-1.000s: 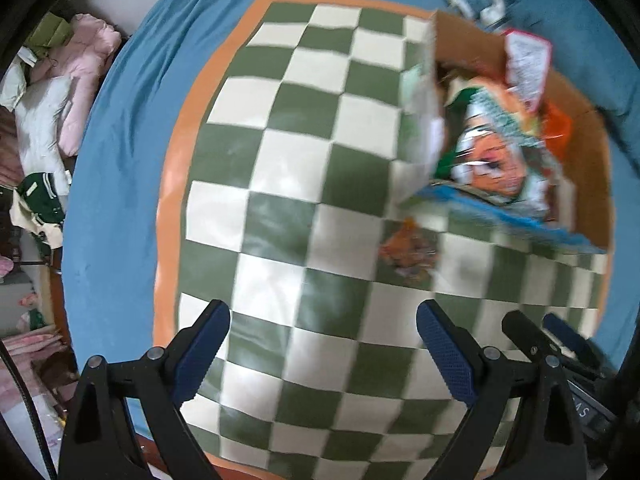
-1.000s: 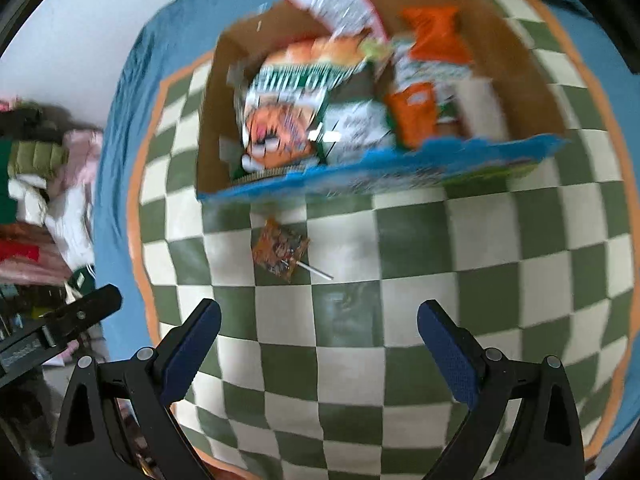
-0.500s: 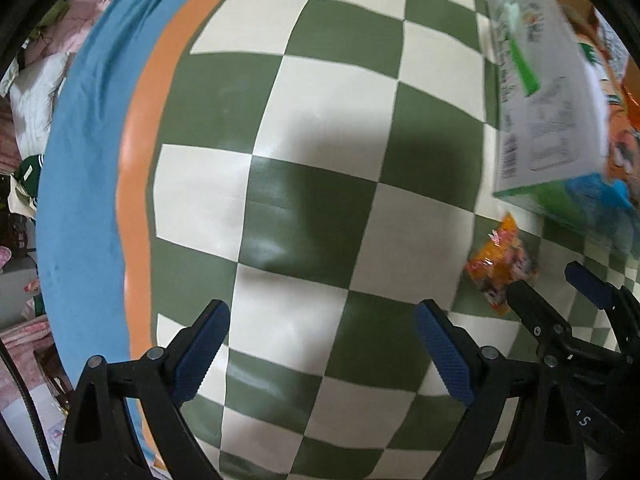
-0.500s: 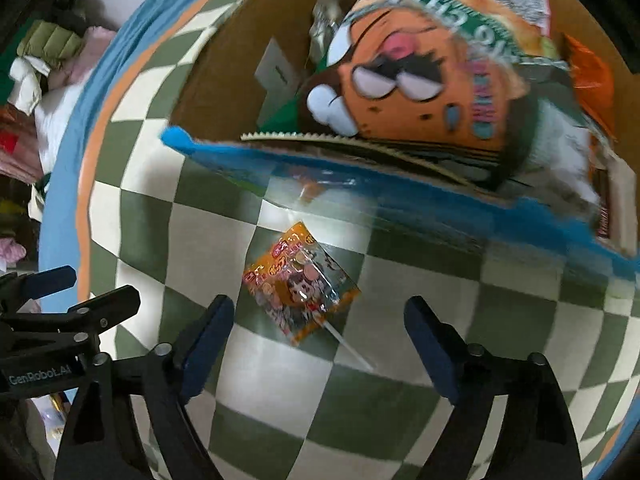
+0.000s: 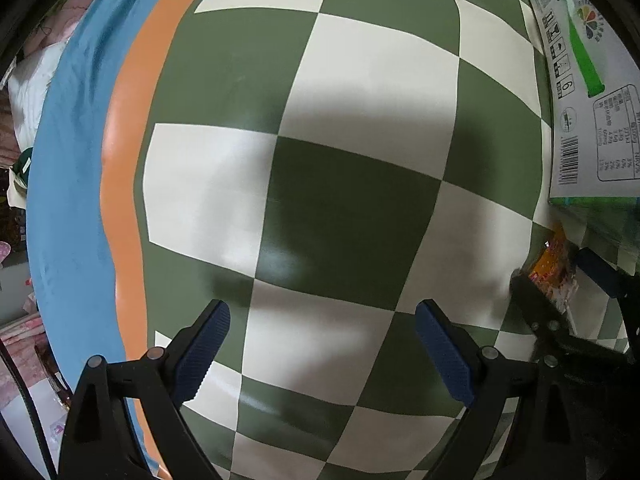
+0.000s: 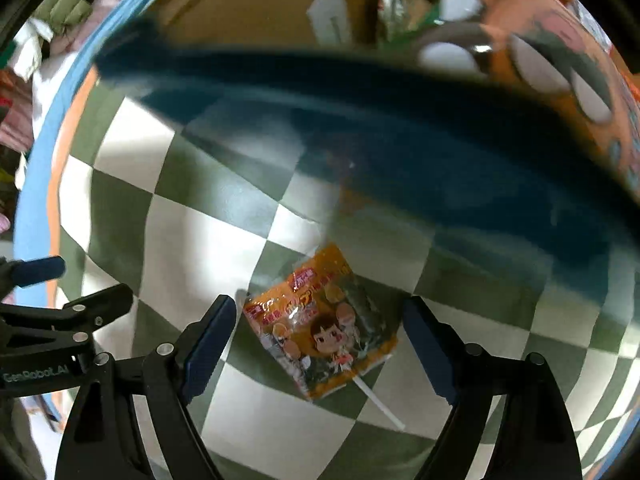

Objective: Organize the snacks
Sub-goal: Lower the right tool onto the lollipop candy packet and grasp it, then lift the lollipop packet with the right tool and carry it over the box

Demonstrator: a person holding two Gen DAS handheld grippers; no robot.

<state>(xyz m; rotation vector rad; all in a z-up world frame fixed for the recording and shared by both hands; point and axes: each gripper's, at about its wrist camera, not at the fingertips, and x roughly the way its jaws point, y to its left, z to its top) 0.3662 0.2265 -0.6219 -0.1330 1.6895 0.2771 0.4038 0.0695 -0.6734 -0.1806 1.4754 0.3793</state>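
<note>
Checkerboard mat is filling the left wrist view, left gripper hanging wide open and empty to stay clear, while in the right wrist view the right gripper is straddling the lollipop packet, wide open, beside the snack box.

My right gripper straddles the orange wrapped lollipop with bare green-and-white checkered mat on either side. Just ahead, the blue-edged cardboard snack box blocks the way. My left gripper has bare mat ahead, with the box's white printed side walling its right.
</note>
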